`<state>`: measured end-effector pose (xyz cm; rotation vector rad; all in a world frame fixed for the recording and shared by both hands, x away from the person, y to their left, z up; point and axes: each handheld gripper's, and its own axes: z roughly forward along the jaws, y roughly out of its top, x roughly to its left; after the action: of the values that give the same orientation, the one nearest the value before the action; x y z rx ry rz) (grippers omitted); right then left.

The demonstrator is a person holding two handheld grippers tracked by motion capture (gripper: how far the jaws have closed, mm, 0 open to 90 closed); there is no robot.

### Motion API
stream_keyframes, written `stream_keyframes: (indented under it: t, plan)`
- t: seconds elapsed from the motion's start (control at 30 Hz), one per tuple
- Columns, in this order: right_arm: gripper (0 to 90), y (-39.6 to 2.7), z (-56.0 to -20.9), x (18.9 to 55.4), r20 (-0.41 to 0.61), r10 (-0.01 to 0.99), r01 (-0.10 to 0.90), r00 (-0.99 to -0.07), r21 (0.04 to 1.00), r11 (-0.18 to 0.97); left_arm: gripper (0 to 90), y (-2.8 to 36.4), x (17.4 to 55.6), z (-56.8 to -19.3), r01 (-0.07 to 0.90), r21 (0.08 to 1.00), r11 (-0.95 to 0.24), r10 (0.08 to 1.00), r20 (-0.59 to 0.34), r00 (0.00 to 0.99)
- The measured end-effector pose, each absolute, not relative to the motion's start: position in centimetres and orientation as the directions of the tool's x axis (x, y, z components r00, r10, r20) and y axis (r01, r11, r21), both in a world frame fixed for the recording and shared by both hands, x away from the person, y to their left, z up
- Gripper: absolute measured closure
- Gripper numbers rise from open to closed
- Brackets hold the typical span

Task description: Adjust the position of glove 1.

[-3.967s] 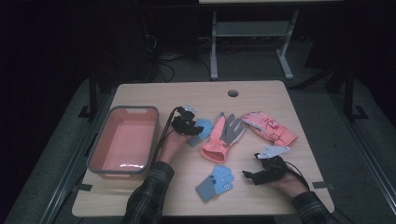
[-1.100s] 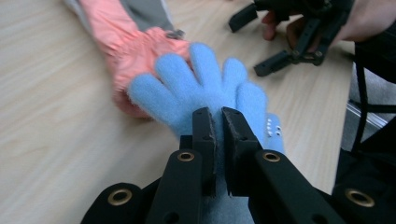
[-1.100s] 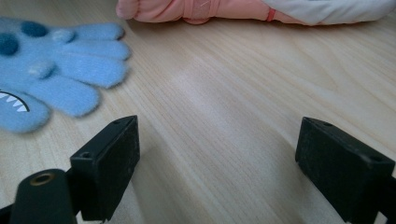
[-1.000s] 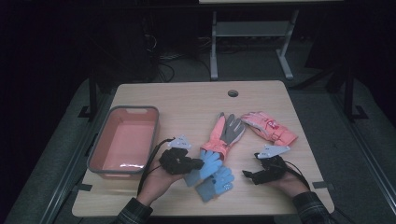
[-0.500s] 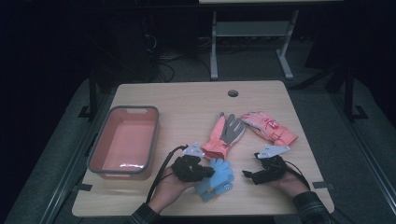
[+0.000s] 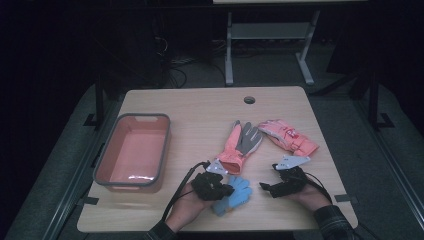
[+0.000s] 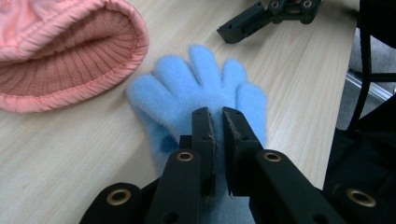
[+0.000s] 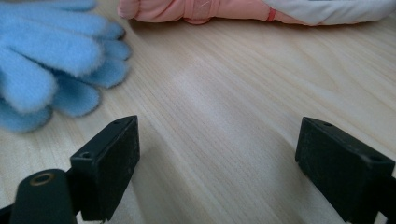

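1. Jaws of the left gripper (image 7: 215, 122) are seen nearly closed, pinching the palm of the blue glove (image 6: 233, 194) at the table's (image 6: 200, 120) near edge. Since the frame a second ago the hand has been brought down onto the glove; a lift is judged next.
2. Right gripper (image 8: 217, 170) is held wide apart over bare wood, nothing between its pads.
3. Further off lie the orange-grey glove (image 6: 241, 143) and pink glove (image 6: 287, 136); the empty tray (image 6: 133, 152) sits left.
4. The blue glove's cuff is hidden under the left gripper.
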<state>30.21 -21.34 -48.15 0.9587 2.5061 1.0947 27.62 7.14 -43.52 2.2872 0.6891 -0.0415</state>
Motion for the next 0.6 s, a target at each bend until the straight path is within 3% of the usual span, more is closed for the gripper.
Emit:
stream_keyframes:
  t: [0.17,0.27,0.53,0.6]
  plan:
    - [13.1,-21.3,-48.1,30.2,0.038,0.655,0.473,-0.755,0.723,0.503,80.0,7.0,27.7,-43.9,0.477,0.634,-0.609,0.468,-0.199,0.861]
    - [13.1,-21.3,-48.1,30.2,0.038,0.655,0.473,-0.755,0.724,0.503,72.0,7.0,27.7,-44.1,0.472,0.63,-0.617,0.469,-0.187,0.863]
    - [13.1,-21.3,-48.2,30.2,0.039,0.653,0.472,-0.756,0.724,0.503,27.1,6.5,27.6,-44.0,0.445,0.635,-0.631,0.446,-0.172,0.878]
    - [13.1,-21.3,-48.2,30.3,0.039,0.653,0.472,-0.756,0.724,0.503,19.7,6.0,27.4,-44.3,0.429,0.627,-0.65,0.434,-0.157,0.887]
